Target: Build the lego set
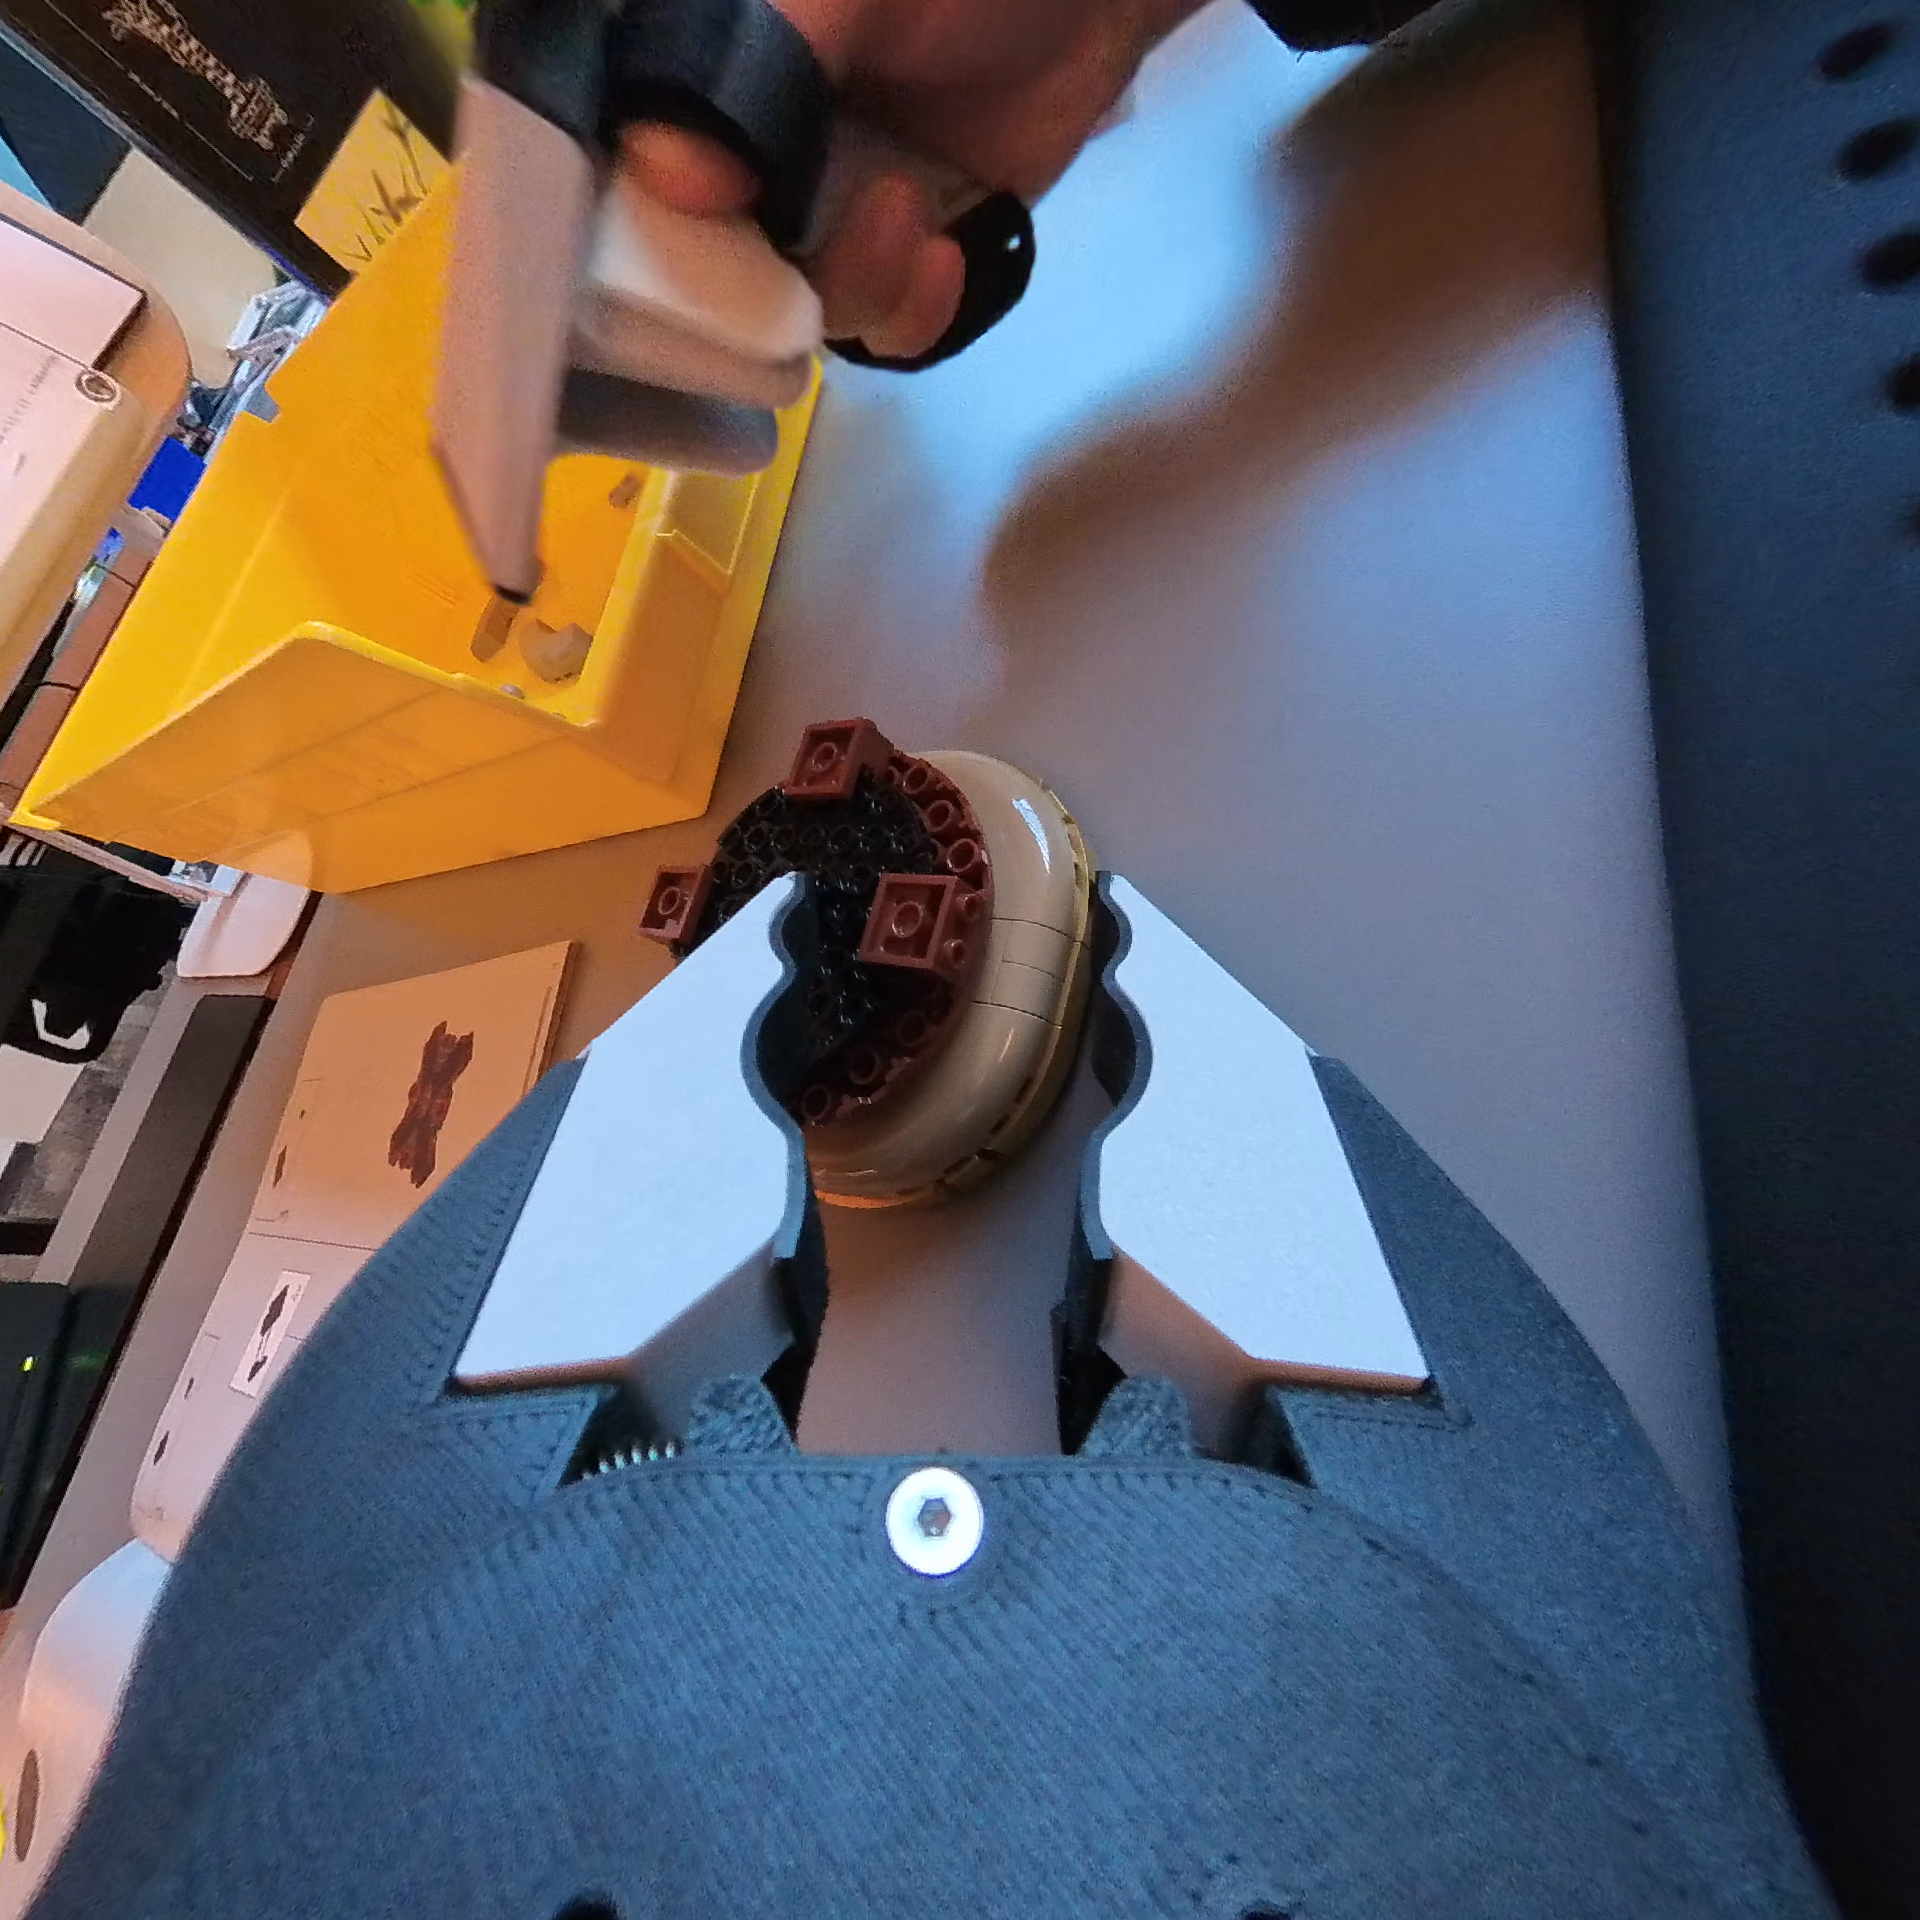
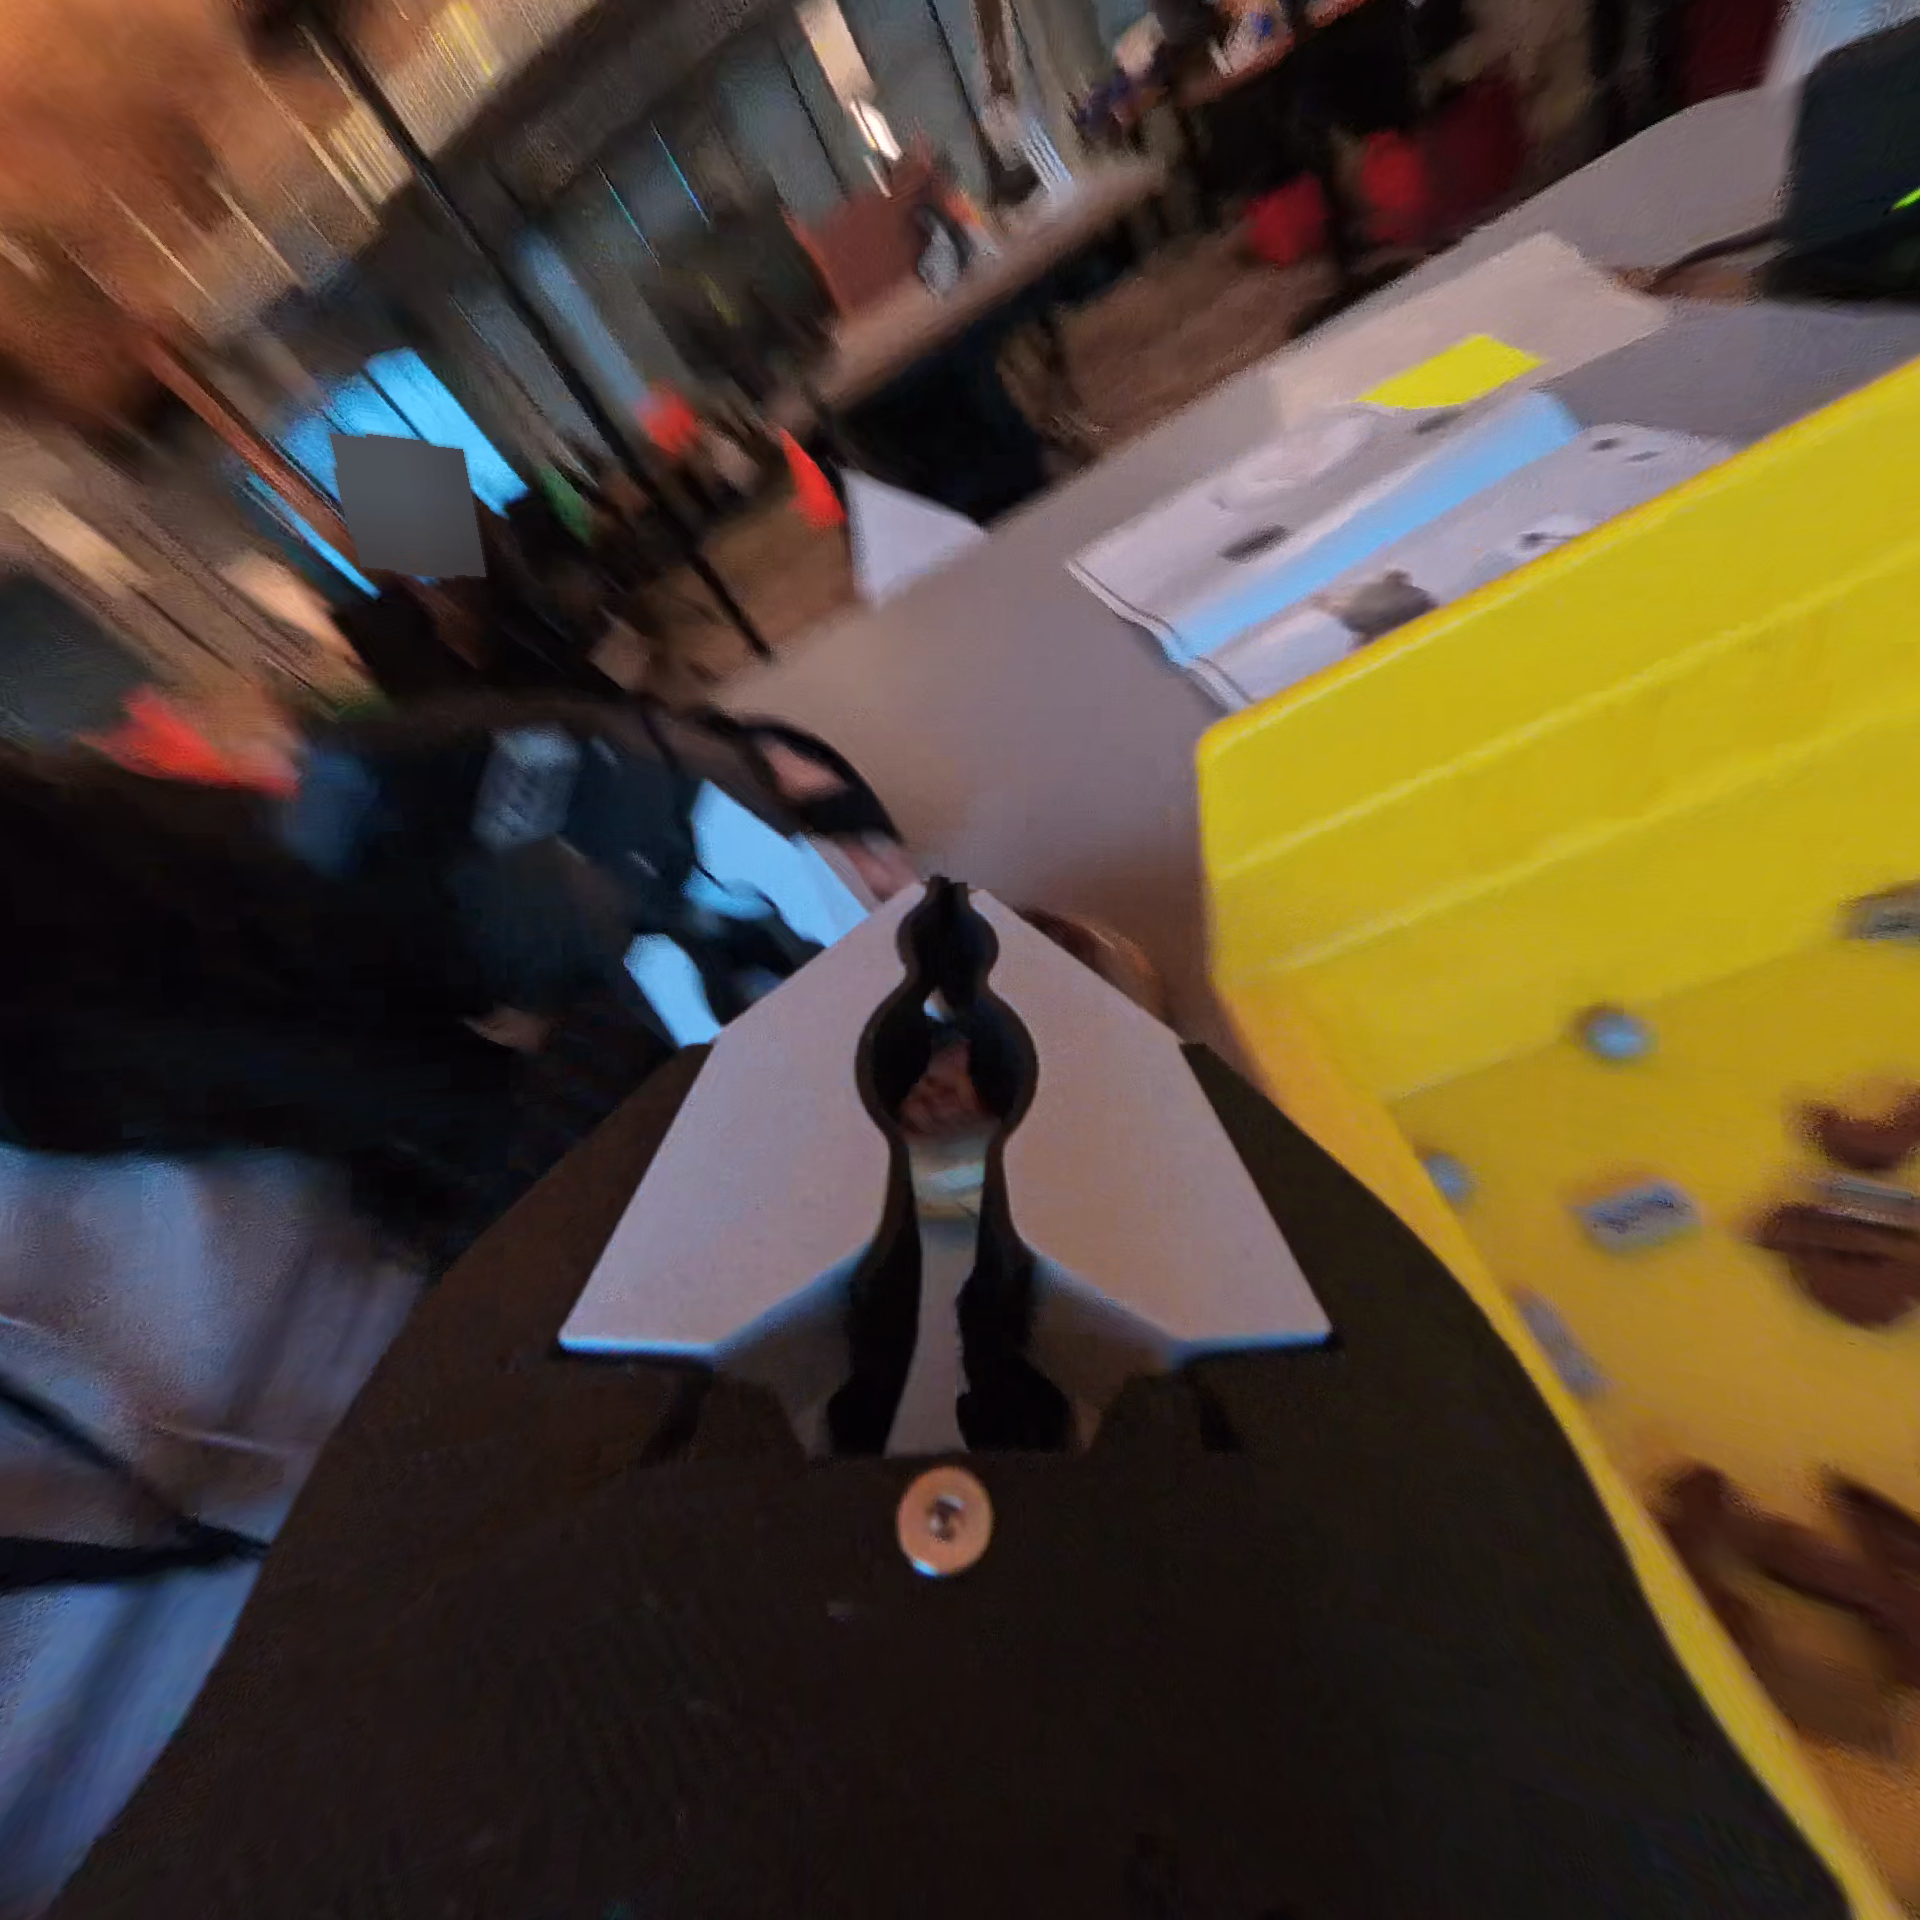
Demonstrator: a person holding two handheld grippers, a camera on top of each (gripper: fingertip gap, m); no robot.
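Observation:
In the left wrist view my left gripper (image 1: 945, 883) is shut on a round lego build (image 1: 1029, 997), held tilted above the grey table (image 1: 1299, 727). The build has a tan outer ring, a black studded inside and reddish-brown bricks (image 1: 909, 920) on top. One finger (image 1: 1174, 997) presses the tan rim and the other covers the black side. My right gripper (image 1: 511, 592) reaches down into a yellow bin (image 1: 343, 582) with its fingertips together, just above small tan pieces (image 1: 551, 649). The right wrist view is blurred and shows the right gripper (image 2: 940, 888) shut beside the bin (image 2: 1558, 779).
A person's hand (image 1: 914, 260) holds the right gripper. An instruction booklet (image 1: 416, 1101) lies on the table left of the build and also shows in the right wrist view (image 2: 1351, 520). Brown and grey loose pieces (image 2: 1849, 1247) lie in the bin. A black box (image 1: 208, 104) stands behind it.

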